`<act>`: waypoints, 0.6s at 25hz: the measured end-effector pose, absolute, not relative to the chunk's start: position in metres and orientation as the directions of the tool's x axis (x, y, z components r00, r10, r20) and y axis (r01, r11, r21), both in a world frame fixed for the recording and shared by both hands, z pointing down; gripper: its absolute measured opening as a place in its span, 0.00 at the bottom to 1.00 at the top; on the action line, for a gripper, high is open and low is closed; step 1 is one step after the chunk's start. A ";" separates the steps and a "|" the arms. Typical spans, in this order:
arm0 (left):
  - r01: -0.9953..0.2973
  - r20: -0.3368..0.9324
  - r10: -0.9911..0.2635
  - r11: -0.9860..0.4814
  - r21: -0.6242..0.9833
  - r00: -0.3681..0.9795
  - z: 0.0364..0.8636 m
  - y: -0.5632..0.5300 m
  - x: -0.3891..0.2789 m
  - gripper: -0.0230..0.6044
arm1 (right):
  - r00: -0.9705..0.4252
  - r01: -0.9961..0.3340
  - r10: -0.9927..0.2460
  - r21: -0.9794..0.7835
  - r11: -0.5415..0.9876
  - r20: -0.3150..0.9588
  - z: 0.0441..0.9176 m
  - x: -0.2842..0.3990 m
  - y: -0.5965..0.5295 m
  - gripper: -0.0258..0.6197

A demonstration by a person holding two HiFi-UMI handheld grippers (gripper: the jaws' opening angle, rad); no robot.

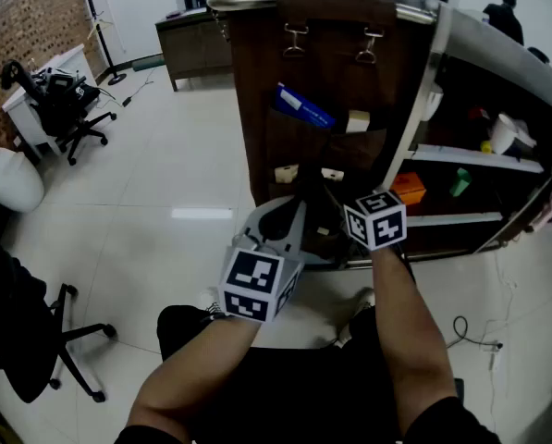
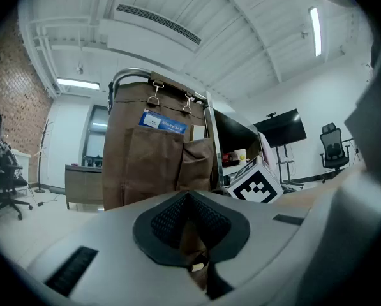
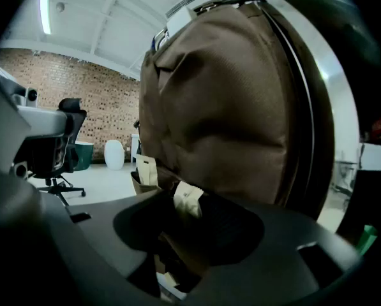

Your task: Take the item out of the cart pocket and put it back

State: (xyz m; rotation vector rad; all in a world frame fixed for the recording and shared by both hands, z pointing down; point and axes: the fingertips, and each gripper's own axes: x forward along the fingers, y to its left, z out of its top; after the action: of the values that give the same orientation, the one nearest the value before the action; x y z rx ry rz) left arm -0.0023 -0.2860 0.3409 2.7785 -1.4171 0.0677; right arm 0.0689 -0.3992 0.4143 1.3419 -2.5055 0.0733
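The big grey cart (image 1: pixel 460 35) has a brown cloth hanger (image 1: pixel 331 72) clipped to its handle, with pockets sewn on it. The thing to take out is a small pale packet (image 3: pixel 189 199). It pokes up out of a low pocket (image 1: pixel 308 192).

The right gripper (image 3: pixel 190 218) is right up at that pocket. Its jaws are spread wide, with the packet and the pocket's edge between them. They are not squeezing yet. The left gripper (image 2: pixel 189 199) hangs a little way back from the cart. Its jaws are pressed together and hold nothing.

The packet looks like paper, so it is likely light and easy to crush. It is best pinched softly on the top part that sticks out. The pocket is soft cloth and may sag or get pinched too.

Close by are a second pale packet (image 1: pixel 287 172) in the next pocket, a blue card (image 1: pixel 303 107) higher up, and an orange box (image 1: pixel 409 189) on a shelf. The nearest of these, the second packet, could be grabbed by mistake.
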 end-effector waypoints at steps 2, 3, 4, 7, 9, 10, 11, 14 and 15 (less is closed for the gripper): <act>-0.812 0.055 -0.811 -0.584 -0.002 0.583 0.344 -0.287 -0.004 0.04 | -0.516 -0.811 -0.804 0.136 0.570 0.294 0.414 0.065 -0.401 0.29; -0.813 0.059 -0.811 -0.583 -0.002 0.582 0.346 -0.287 -0.004 0.04 | -0.517 -0.807 -0.802 0.144 0.573 0.298 0.413 0.064 -0.401 0.27; -0.813 0.061 -0.812 -0.582 -0.001 0.581 0.347 -0.287 -0.005 0.04 | -0.521 -0.805 -0.799 0.141 0.577 0.300 0.413 0.063 -0.401 0.25; -0.814 0.054 -0.813 -0.581 -0.001 0.580 0.346 -0.287 -0.005 0.04 | -0.541 -0.807 -0.794 0.095 0.583 0.278 0.408 0.063 -0.398 0.20; -0.810 0.059 -0.809 -0.586 -0.001 0.585 0.346 -0.285 -0.003 0.04 | -0.558 -0.809 -0.794 0.055 0.586 0.243 0.398 0.066 -0.394 0.17; -0.809 0.055 -0.808 -0.588 -0.003 0.587 0.344 -0.283 -0.002 0.04 | -0.568 -0.808 -0.793 0.034 0.588 0.222 0.392 0.067 -0.391 0.16; -0.808 0.049 -0.808 -0.589 -0.005 0.588 0.343 -0.282 -0.002 0.04 | -0.576 -0.807 -0.792 0.018 0.591 0.203 0.385 0.068 -0.387 0.15; -0.808 0.036 -0.808 -0.589 -0.013 0.588 0.338 -0.278 -0.001 0.04 | -0.582 -0.807 -0.797 0.012 0.591 0.161 0.368 0.071 -0.376 0.14; -0.808 0.033 -0.808 -0.589 -0.012 0.589 0.336 -0.276 -0.001 0.04 | -0.581 -0.808 -0.800 0.012 0.589 0.150 0.362 0.073 -0.372 0.14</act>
State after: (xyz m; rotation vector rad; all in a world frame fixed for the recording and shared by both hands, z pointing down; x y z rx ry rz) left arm -0.0007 -0.2758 0.3359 2.7962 -1.4217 0.0554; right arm 0.0725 -0.3722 0.3623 1.3622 -2.6739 0.0861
